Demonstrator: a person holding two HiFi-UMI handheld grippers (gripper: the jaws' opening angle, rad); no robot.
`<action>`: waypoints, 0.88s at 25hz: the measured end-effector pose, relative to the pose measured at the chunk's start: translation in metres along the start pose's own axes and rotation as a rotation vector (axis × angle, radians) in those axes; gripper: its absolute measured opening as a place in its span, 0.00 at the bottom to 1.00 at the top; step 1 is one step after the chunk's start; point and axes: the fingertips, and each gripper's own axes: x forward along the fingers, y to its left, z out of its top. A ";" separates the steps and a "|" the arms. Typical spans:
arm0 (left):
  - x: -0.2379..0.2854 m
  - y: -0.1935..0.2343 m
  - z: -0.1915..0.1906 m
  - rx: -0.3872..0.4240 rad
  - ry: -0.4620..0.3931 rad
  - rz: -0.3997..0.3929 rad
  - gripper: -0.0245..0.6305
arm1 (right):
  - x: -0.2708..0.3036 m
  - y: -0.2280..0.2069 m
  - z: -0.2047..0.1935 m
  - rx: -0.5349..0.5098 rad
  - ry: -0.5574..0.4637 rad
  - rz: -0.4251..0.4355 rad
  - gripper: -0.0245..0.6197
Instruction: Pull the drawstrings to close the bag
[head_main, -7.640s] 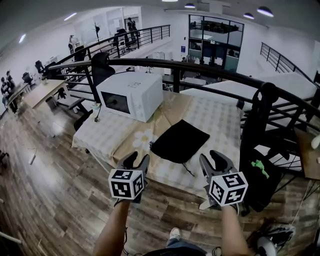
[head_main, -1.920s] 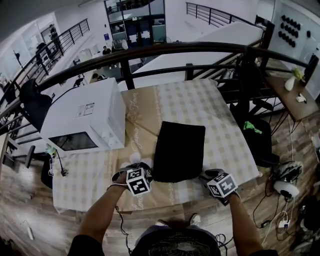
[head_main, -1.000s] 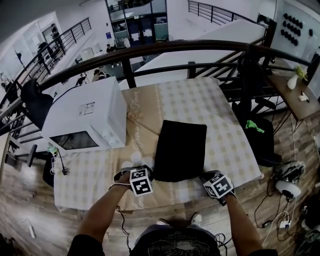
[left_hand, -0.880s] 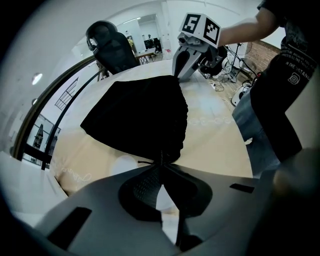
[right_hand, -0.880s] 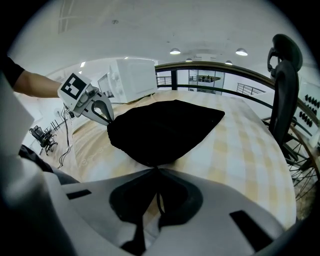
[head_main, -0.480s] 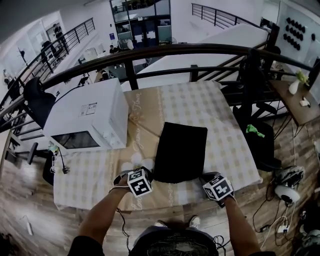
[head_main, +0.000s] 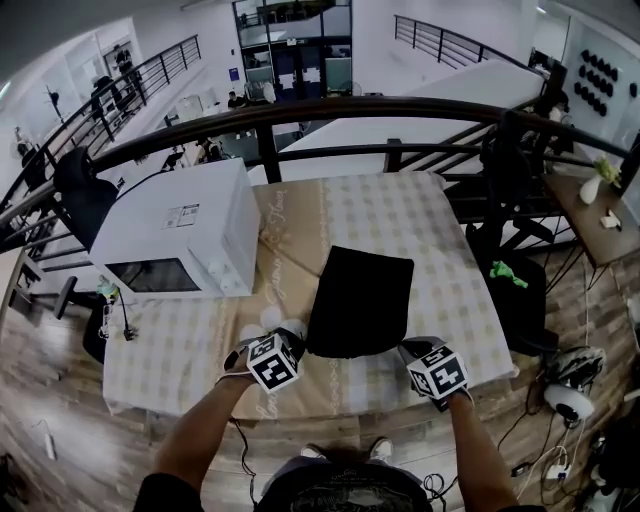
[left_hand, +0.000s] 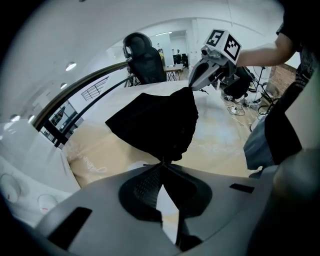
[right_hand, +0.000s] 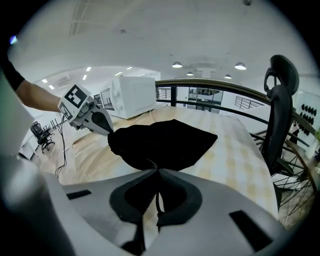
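Observation:
A black drawstring bag (head_main: 360, 298) lies flat on the checked tablecloth, its mouth toward me. My left gripper (head_main: 292, 338) is at the bag's near left corner and my right gripper (head_main: 408, 349) at its near right corner. In the left gripper view the jaws are shut at their tips (left_hand: 162, 163) on the drawstring, with the bag (left_hand: 155, 125) bunched and lifted just beyond them. The right gripper view is the same: the tips (right_hand: 154, 169) are closed on the cord and the bag (right_hand: 167, 142) rises ahead. A thin cord (right_hand: 157, 202) hangs down between the right jaws.
A white microwave (head_main: 175, 240) stands on the table (head_main: 400, 215) left of the bag. A black railing (head_main: 380, 105) runs behind the table. A dark chair (head_main: 520, 290) stands at the table's right side. The table's front edge is just below the grippers.
Over the last second both grippers have stayed at the bag's near corners and the head view has shifted slightly. Several seconds ago they hung in front of the table, away from the bag.

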 end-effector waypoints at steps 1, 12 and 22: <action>-0.003 0.003 0.003 -0.016 -0.012 0.015 0.08 | -0.002 -0.002 0.004 0.000 -0.010 -0.003 0.07; -0.039 0.035 0.035 -0.214 -0.154 0.176 0.08 | -0.031 -0.018 0.060 -0.060 -0.124 -0.033 0.07; -0.098 0.072 0.068 -0.353 -0.322 0.354 0.08 | -0.060 -0.033 0.120 -0.110 -0.253 -0.075 0.07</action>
